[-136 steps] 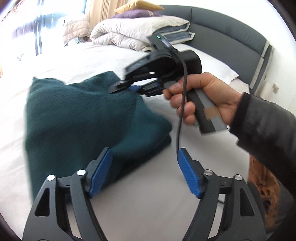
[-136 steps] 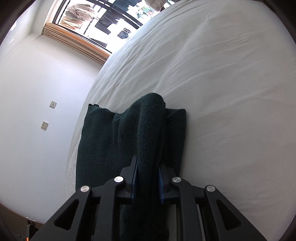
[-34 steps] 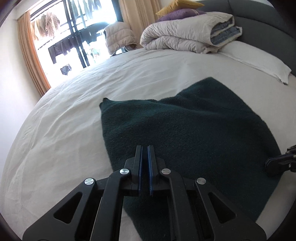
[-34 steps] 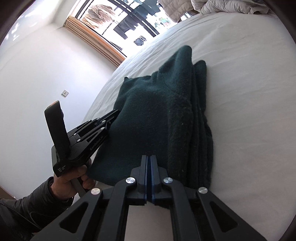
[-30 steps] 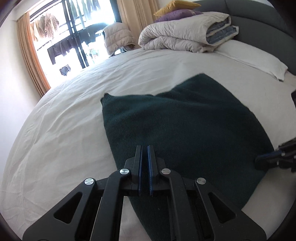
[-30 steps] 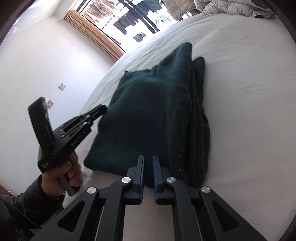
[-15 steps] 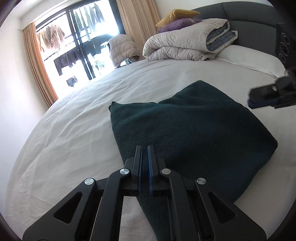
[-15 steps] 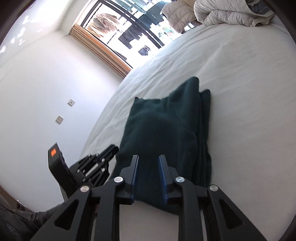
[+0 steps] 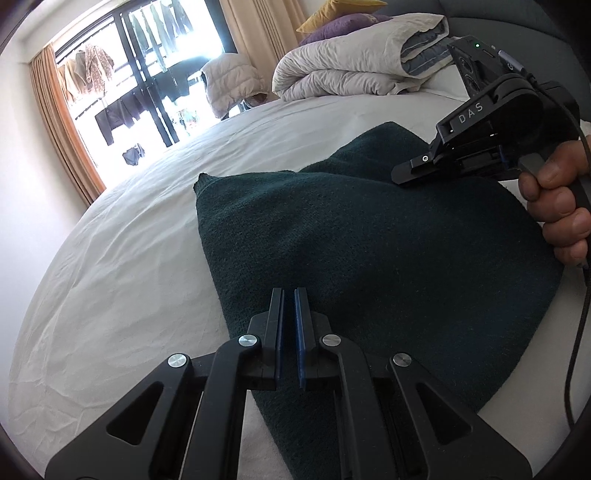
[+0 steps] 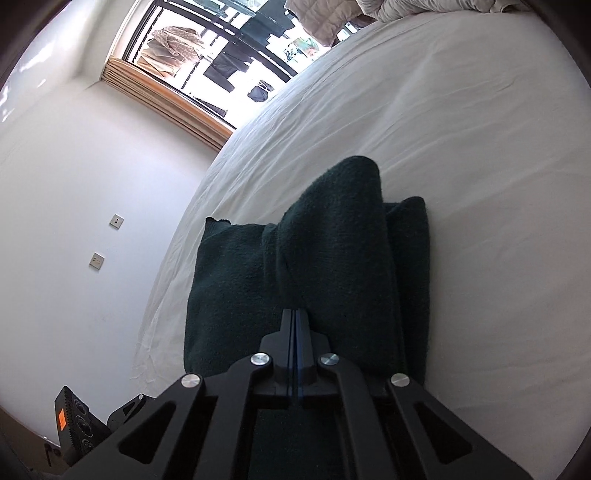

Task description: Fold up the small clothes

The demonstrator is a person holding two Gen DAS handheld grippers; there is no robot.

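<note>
A dark green knitted garment [image 9: 369, 251] lies folded on the white bed sheet [image 9: 122, 266]; it also shows in the right wrist view [image 10: 295, 280]. My left gripper [image 9: 289, 295] hovers over the garment's near left edge, its jaws nearly closed with a thin gap and nothing between them. My right gripper [image 10: 295, 314] is shut with its pads together above the garment's near end, holding nothing. The right gripper also shows in the left wrist view [image 9: 402, 173], over the garment's far right part. A raised fold [image 10: 347, 206] runs along the garment's right side.
A rolled duvet [image 9: 354, 70] and pillows [image 9: 332, 18] lie at the head of the bed by a grey headboard [image 9: 517, 14]. A window with curtains [image 9: 55, 122] is at the far left. The left gripper's body [image 10: 85, 432] is at the lower left of the right wrist view.
The right gripper has closed from a small gap to fully shut and moved over the garment's far right part. The left gripper has stayed closed over the near edge.
</note>
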